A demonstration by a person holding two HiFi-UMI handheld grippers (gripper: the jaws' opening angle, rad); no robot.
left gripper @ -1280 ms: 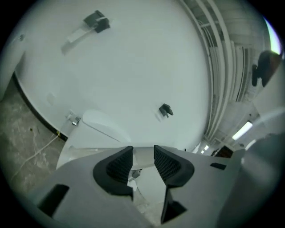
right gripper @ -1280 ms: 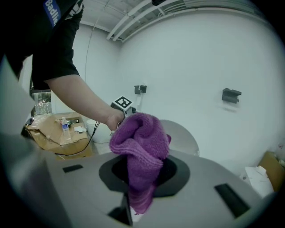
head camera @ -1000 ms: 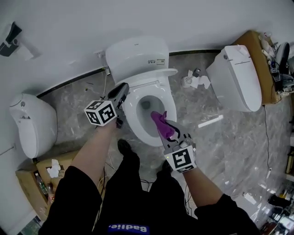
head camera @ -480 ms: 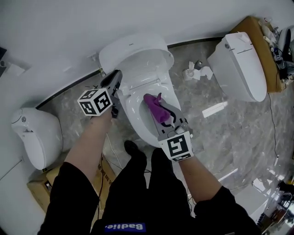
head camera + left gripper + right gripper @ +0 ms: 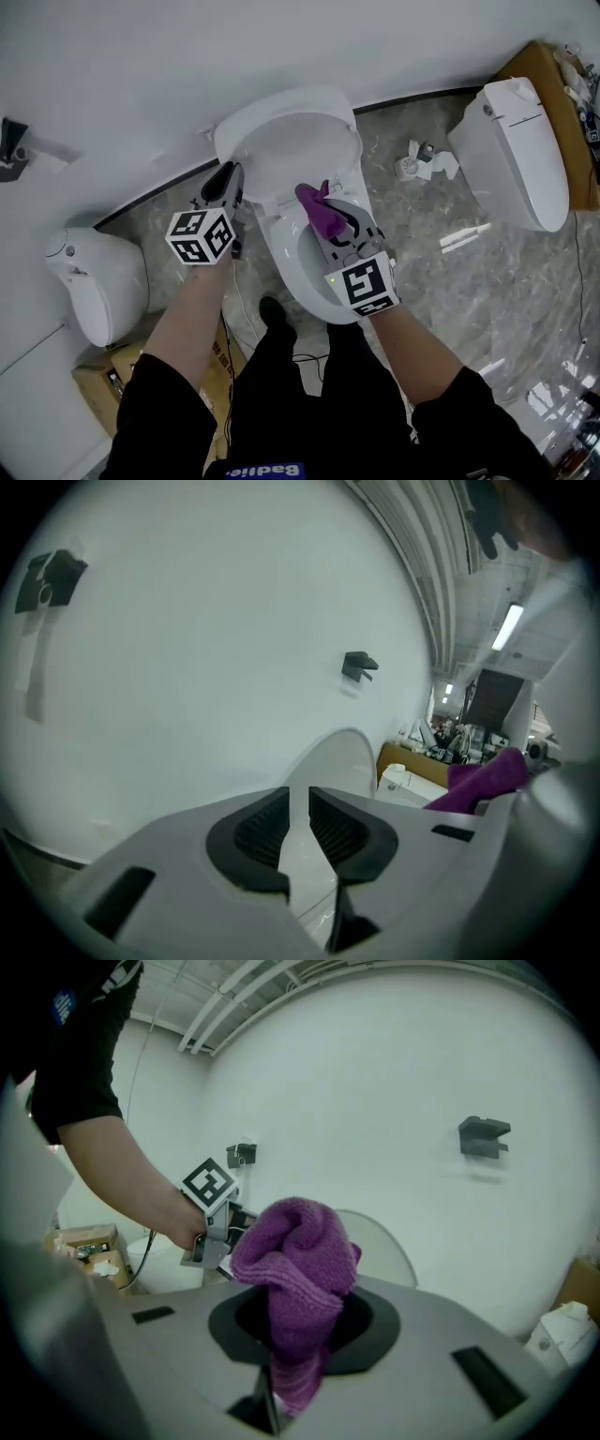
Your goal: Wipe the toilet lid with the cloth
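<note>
My right gripper (image 5: 298,1330) is clamped on the purple cloth (image 5: 292,1255), over the toilet bowl (image 5: 292,274), near the raised toilet lid (image 5: 300,141). My left gripper (image 5: 298,832) is empty, its jaws narrowly apart.

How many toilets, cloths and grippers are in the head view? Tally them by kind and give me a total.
Toilets: 3 (middle toilet, left toilet, right toilet)
Purple cloth: 1
Grippers: 2 (left gripper, right gripper)
Total: 6
</note>
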